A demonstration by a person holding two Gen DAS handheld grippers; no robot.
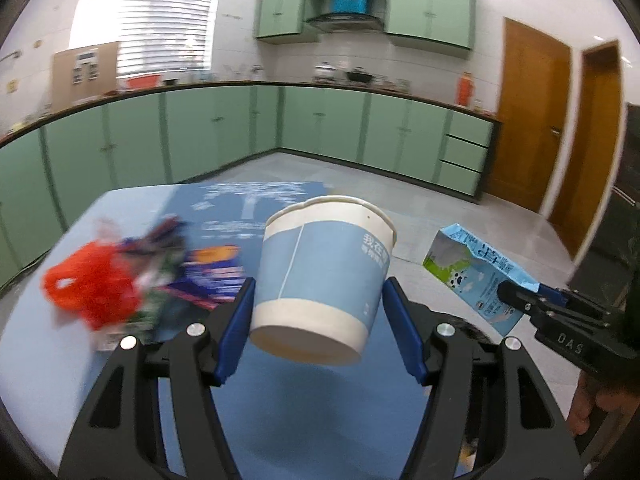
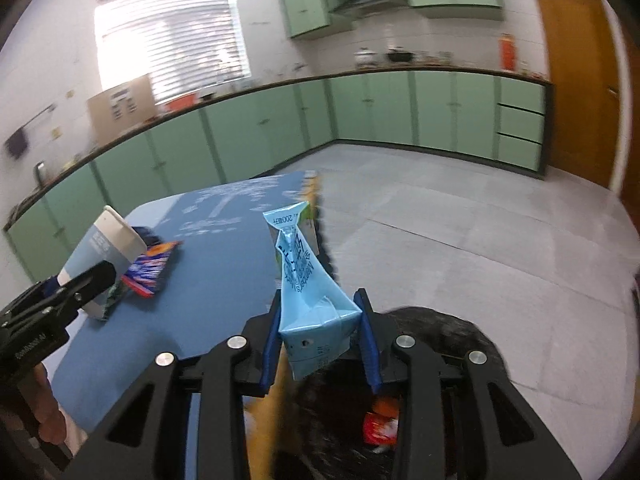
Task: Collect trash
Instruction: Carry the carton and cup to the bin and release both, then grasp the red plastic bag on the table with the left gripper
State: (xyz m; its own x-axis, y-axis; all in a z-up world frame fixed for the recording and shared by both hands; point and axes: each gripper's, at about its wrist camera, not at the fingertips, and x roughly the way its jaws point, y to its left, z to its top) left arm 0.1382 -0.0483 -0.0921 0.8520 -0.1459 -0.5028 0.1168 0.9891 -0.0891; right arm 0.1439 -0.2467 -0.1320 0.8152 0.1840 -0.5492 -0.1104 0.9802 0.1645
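- Between the blue pads of the left gripper (image 1: 316,320): clamped a blue-and-white paper cup (image 1: 324,276), lifted above the blue table (image 1: 120,208), long axis tilted, open mouth up and away from the camera, base toward it.
- Between the pads of the right gripper (image 2: 318,336): pinched a crushed blue milk carton (image 2: 308,292) by its base, long axis pointing forward and up, over the dark trash bin (image 2: 440,344).
- Beyond, on the table: lay a red plastic bag (image 1: 92,292) and blurred snack wrappers (image 1: 208,276).
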